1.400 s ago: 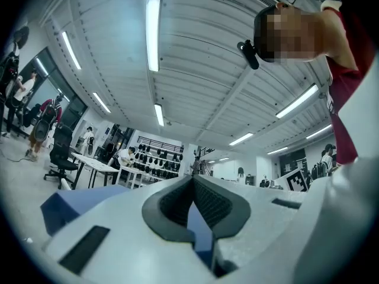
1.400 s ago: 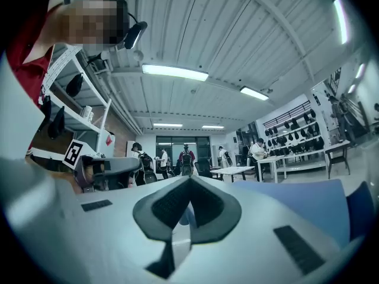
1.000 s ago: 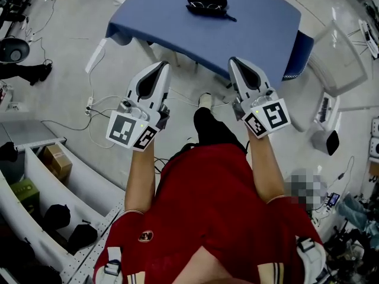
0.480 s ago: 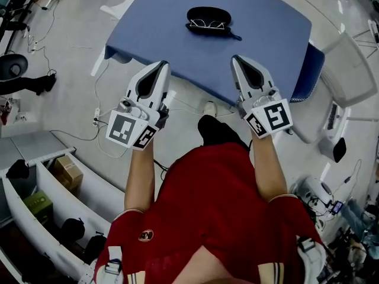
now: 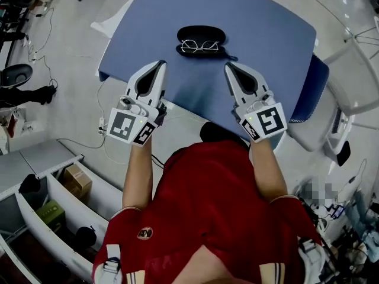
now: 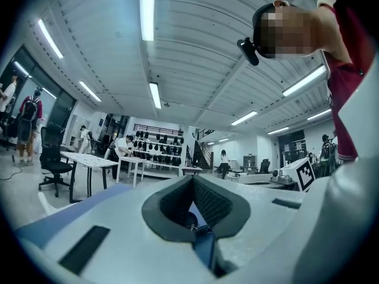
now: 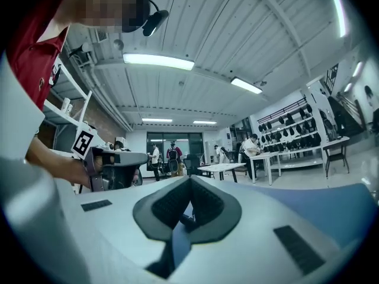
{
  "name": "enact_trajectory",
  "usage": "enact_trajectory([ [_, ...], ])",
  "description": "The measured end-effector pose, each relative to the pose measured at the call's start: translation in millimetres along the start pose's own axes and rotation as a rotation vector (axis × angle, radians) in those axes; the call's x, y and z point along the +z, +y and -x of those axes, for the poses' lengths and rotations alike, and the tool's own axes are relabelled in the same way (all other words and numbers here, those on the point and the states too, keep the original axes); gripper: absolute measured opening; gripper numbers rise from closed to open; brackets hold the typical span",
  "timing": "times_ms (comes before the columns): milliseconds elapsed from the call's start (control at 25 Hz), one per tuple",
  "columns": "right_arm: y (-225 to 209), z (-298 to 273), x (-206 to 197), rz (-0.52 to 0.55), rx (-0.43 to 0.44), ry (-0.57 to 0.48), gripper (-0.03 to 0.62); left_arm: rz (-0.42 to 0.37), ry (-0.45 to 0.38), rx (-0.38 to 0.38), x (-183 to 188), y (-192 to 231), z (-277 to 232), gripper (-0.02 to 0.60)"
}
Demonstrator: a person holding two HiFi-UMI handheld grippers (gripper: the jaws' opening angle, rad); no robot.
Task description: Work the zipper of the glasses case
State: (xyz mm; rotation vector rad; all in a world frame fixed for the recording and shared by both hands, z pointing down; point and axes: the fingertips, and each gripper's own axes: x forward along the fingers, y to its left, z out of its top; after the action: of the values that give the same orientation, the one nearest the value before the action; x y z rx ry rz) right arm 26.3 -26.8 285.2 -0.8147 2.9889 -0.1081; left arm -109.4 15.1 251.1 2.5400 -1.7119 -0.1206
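2 grippers point toward the far side, their tips over the near edge of a blue table point(image 5: 266, 34) in the head view. The left gripper point(image 5: 157, 67) has its jaws pressed together with nothing between them; its own view shows the dark pads meeting at the tip point(image 6: 192, 178). The right gripper point(image 5: 230, 68) is the same, with its pads closed tip to tip on nothing point(image 7: 189, 178).

The black glasses case point(image 5: 201, 35) lies on the table beyond both tips, roughly midway between them from left to right and touched by neither. It lies open, with 1 pair of wire-rimmed glasses point(image 5: 199, 46) inside. A short dark tab point(image 5: 232, 57) sticks out at its near right corner.

Each gripper carries a marker cube, the left one point(image 5: 131, 127) and the right one point(image 5: 265, 122), close to the person's red shirt point(image 5: 207, 212). A white chair point(image 5: 355, 81) stands right of the table, and a cardboard box point(image 5: 77, 181) sits on the floor to the near left. The gripper views look out over a hall with white tables point(image 6: 89, 158) and 1 dark office chair point(image 6: 53, 161).
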Motion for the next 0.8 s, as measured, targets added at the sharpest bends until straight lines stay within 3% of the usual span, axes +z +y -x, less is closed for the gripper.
enact_trajectory([
  [440,-38,-35,-19,-0.043,-0.019,0.045,-0.005,-0.061,0.127,-0.030,-29,35,-59,0.008],
  [800,-47,-51,-23,-0.041,-0.110,0.077,-0.005,-0.094,0.194,-0.144,-50,57,-97,0.008],
])
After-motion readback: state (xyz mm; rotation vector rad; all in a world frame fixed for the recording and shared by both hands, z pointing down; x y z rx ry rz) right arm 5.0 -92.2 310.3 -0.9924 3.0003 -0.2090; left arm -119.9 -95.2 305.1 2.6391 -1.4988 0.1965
